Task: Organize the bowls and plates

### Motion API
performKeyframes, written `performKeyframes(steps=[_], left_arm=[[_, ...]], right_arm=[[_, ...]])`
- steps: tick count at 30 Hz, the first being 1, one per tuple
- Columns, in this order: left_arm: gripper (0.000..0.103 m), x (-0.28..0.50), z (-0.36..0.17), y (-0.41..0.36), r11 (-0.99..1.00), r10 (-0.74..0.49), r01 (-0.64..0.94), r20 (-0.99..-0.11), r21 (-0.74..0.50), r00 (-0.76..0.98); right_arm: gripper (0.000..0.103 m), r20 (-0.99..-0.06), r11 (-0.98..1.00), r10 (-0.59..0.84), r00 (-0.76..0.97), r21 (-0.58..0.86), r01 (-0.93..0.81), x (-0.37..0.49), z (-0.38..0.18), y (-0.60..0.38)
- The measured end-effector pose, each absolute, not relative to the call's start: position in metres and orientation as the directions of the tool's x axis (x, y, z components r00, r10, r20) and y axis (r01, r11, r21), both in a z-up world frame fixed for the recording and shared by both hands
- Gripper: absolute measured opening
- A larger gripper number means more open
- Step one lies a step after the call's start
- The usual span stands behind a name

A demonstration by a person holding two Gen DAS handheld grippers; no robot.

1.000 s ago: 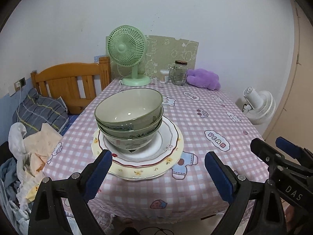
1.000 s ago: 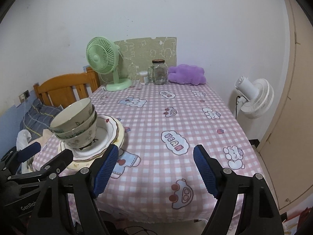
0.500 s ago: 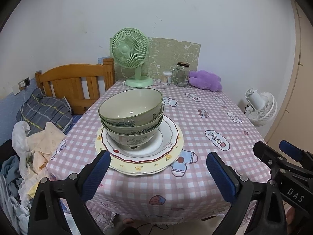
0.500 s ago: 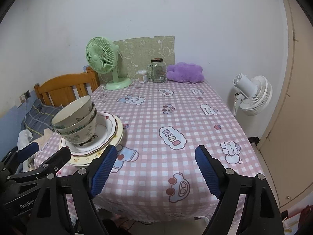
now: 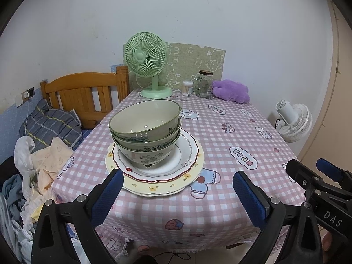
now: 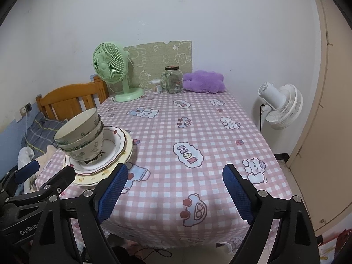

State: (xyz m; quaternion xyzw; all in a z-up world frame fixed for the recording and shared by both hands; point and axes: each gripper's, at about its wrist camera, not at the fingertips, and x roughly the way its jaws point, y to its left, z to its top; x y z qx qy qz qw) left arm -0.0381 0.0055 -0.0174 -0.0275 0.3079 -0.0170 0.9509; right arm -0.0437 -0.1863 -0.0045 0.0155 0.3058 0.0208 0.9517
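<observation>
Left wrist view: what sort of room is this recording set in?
Probably a small bedroom that doubles as a dining spot in a home. A wooden bed frame with a pillow stands beside a table in a checked tablecloth, which bears stacked bowls and a green desk fan.

3 bowls point(image 6: 80, 135) are nested on stacked plates point(image 6: 120, 145) at the desk's point(image 6: 215, 136) left edge. The right tool point(image 6: 175, 190) is held over the near edge, its jaws opening, nothing between them.
</observation>
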Motion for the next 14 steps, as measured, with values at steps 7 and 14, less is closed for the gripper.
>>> performKeyframes(steps=[7,14], left_arm=[[0.101,-0.0376,-0.0171,0.0018,0.998,-0.039,0.005,-0.587,-0.059,0.809],[0.102,-0.0367,-0.0169,0.0003,0.998,-0.037,0.003,-0.588,-0.058,0.808]], right_arm=[[0.09,-0.582,0.999,0.05,0.812,0.043,-0.031,-0.0429,-0.0043,-0.1862],[0.09,-0.584,0.999,0.05,0.81,0.045,-0.03,-0.0424,-0.0051,-0.1877]])
